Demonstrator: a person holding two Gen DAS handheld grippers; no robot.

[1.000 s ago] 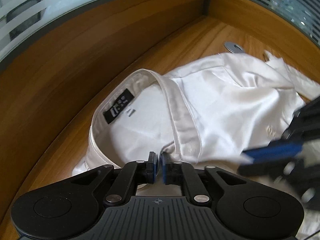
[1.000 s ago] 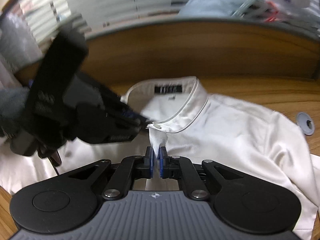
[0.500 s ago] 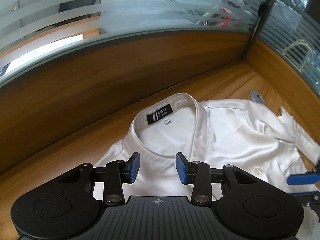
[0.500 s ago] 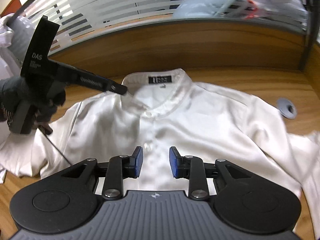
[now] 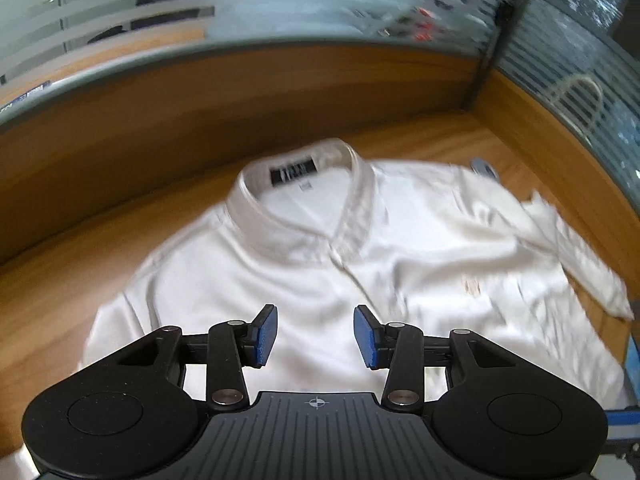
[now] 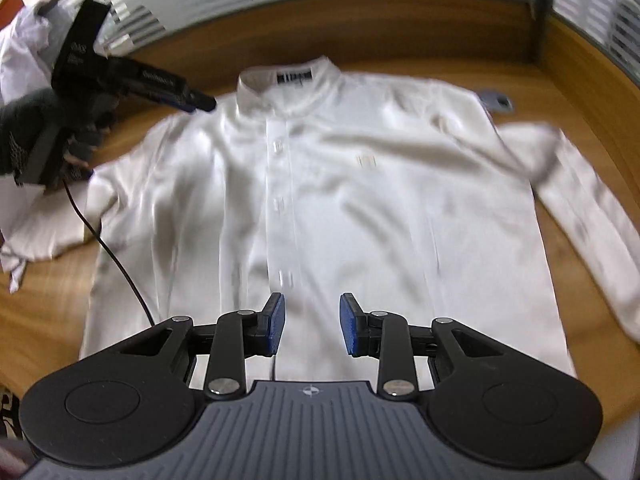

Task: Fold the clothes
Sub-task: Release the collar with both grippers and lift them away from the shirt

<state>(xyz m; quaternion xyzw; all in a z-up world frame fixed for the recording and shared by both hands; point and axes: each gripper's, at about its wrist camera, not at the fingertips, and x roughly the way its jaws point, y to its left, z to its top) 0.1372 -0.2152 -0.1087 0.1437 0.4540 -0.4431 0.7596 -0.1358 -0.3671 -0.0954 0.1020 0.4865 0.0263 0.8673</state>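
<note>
A white button-up shirt (image 6: 360, 208) lies flat and front up on the wooden desk (image 6: 48, 304), with its collar (image 5: 256, 204) and black label at the far side. My left gripper (image 5: 315, 336) hovers over the shirt's left shoulder area; its jaws are opening and nothing is between them. My right gripper (image 6: 312, 330) is open above the lower part of the button placket (image 6: 280, 200), also holding nothing. In the right wrist view a gloved hand (image 6: 28, 136) holds the left gripper (image 6: 202, 102) beside the collar. Both sleeves spread outward.
A wooden partition (image 5: 280, 92) topped with frosted glass runs behind the desk and turns a corner at the right. A grey cable grommet (image 6: 496, 100) sits past the shirt's right shoulder. A black cable (image 6: 112, 256) trails over the shirt's left side. More white cloth (image 6: 20, 52) is at the far left.
Both grippers were shut on the cloth at the collar and have let go and opened. Both have drawn back from the collar, and the shirt now lies spread flat.
</note>
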